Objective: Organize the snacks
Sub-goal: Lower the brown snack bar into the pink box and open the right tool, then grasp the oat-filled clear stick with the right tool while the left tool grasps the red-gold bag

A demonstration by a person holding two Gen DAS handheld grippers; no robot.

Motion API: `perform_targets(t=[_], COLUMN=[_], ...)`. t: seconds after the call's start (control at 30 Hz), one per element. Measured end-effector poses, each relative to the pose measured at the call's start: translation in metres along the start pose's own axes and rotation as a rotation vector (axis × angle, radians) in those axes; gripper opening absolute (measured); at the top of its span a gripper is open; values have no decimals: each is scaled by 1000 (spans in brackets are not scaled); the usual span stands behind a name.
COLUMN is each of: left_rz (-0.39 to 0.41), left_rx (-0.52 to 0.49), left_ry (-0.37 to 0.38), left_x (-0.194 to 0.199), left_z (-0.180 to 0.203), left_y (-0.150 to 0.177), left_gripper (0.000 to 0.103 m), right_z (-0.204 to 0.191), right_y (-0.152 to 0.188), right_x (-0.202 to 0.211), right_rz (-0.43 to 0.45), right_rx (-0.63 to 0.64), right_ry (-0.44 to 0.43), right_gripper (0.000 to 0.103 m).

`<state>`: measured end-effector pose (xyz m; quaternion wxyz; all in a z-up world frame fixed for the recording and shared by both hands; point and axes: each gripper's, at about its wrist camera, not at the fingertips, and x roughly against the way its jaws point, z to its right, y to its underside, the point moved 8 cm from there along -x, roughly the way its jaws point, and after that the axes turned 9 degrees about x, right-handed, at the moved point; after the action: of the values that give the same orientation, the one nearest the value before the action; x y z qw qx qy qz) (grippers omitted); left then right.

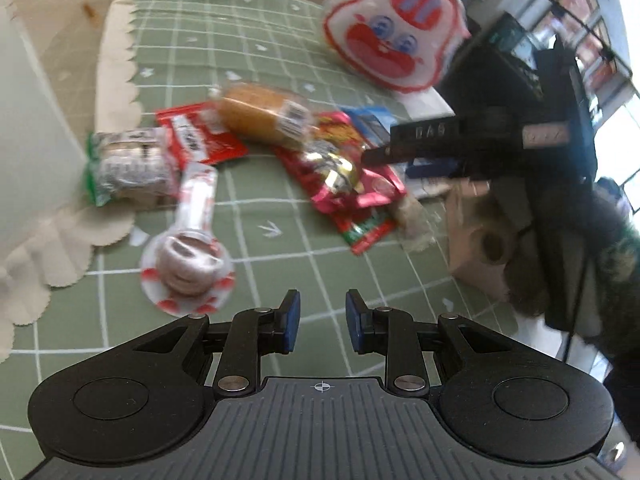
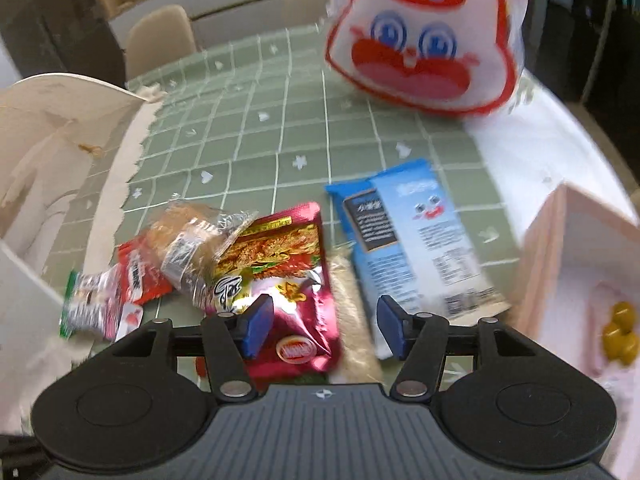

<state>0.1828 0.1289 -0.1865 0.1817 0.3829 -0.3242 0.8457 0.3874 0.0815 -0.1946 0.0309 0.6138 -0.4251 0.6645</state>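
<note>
Snacks point(image 2: 288, 280) lie heaped beneath the open, empty right claw point(image 2: 324, 326).

Tablecloth point(image 2: 256, 128): green, white grid;
Rabbit-face bag point(image 2: 424, 40): white, red outline, blue eyes;
Wafer pack point(image 2: 416, 232): blue;
Noodle packet point(image 2: 288, 276): red

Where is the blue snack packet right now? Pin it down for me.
In the right wrist view the blue snack packet lies flat on the green tablecloth, just right of the red noodle packet and left of the pink box.
</note>
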Motion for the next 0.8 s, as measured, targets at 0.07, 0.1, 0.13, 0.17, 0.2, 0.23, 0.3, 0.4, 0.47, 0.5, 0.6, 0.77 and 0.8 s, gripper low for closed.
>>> perform_targets(t=[0.07, 0.1, 0.13, 0.17, 0.2, 0.23, 0.3, 0.4, 0.47, 0.5, 0.6, 0.77, 0.8], left_rz=[7, 11, 12, 16, 18, 17, 15, -1, -11, -10, 40, 150, 160], left_rx=[40, 51, 52, 45, 38, 32, 18, -31, -67, -78, -63, -48, -64], left_ry=[17, 19, 26, 31, 38, 48, 66, 80, 94, 99, 94, 36, 23], left_x=[2, 2, 3, 2, 2, 1, -3, -13, -21, -25, -36, -56, -60], left_z=[-9, -13, -14, -15, -15, -14, -10, 2, 13, 18, 25, 22, 24], left_y=[-8, -12, -14, -18, -21, -24, -29, -33, -34, -35, -48, -85, -92], left_gripper=[28, 28, 28, 28, 28, 28, 28, 28, 28, 28, 28, 28, 28], right_z=[2, 2, 1, -1, -3, -6, -11, -14, -11, -9, 0, 6, 4], right_y=[2, 4, 10, 16, 24, 35, 57, 89, 108, 120, 152, 173, 167], right_x=[-5, -5, -2, 3, 8, 14, 26, 50, 61, 69, 86, 102, 103], right_rz=[-6, -12, -24, -31, -37, -44, -42, -29, -31, -31, -31, 2, 24], right_rx=[-69, -90, -101, -96, -84, -74, -71, -97, -134, -151, -181, -180, -174], right_ry=[-20, -26, -33, -38, -41, -44, -52, -55, -49, -42, -2, 61, 70], right_gripper=[58, 55, 51, 38, 26, 22, 17, 1, 1, 1, 1, 4, 10])
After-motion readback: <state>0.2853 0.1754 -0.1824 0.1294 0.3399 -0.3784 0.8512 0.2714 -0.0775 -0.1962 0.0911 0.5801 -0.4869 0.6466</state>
